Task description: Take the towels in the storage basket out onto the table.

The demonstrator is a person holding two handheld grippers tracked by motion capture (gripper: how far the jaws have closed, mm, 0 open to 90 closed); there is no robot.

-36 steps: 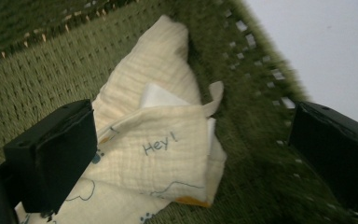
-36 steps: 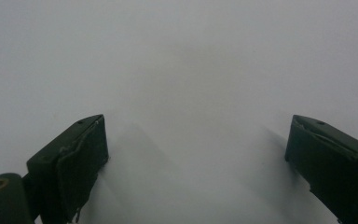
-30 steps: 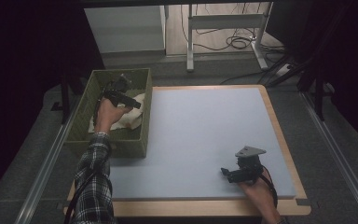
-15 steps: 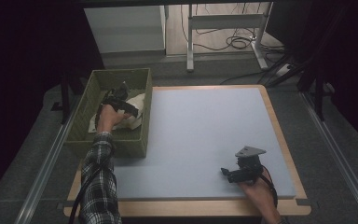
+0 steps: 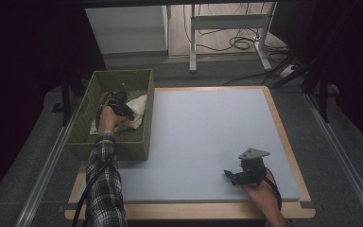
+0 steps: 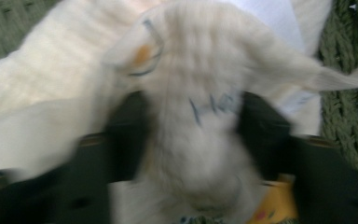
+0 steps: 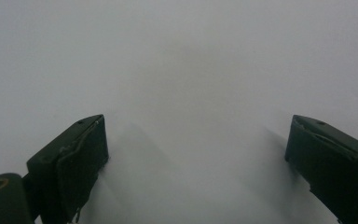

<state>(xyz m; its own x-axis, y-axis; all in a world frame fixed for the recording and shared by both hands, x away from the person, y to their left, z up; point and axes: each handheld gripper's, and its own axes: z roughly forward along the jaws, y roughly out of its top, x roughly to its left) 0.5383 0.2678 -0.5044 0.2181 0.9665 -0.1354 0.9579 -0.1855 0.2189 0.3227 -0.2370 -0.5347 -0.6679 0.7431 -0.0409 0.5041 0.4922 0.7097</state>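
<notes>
While I am looking down from the high view, my left gripper [image 5: 119, 105] is reaching down into the green woven basket [image 5: 86, 106], which is sitting at the far left corner of the desk [image 5: 208, 137], partly hanging past its left edge. A cream cloth [image 5: 138, 104] is lying inside the basket, bunched toward the wall nearest the desk's middle, and my gripper is sitting right on it. My right gripper [image 5: 234, 175] is resting near the desk's near right corner, with its grey three-cornered plate on top, well apart from the basket.

Along my left gripper view, the jaws have just been closing, and the cream cloth [image 6: 200, 140] is standing between them: a thick fold of it is bulging up, with both black fingers [image 6: 128, 130] pressing against its sides, so I am gripping the cloth. Some dark blue marks and an orange spot are showing on the fabric, too blurred to read. The green weave of the basket [image 6: 349, 107] is showing behind.

Along my right gripper view, my right gripper [image 7: 196, 149] is holding its jaws wide apart over the bare pale desk [image 7: 182, 56], with nothing between them.
</notes>
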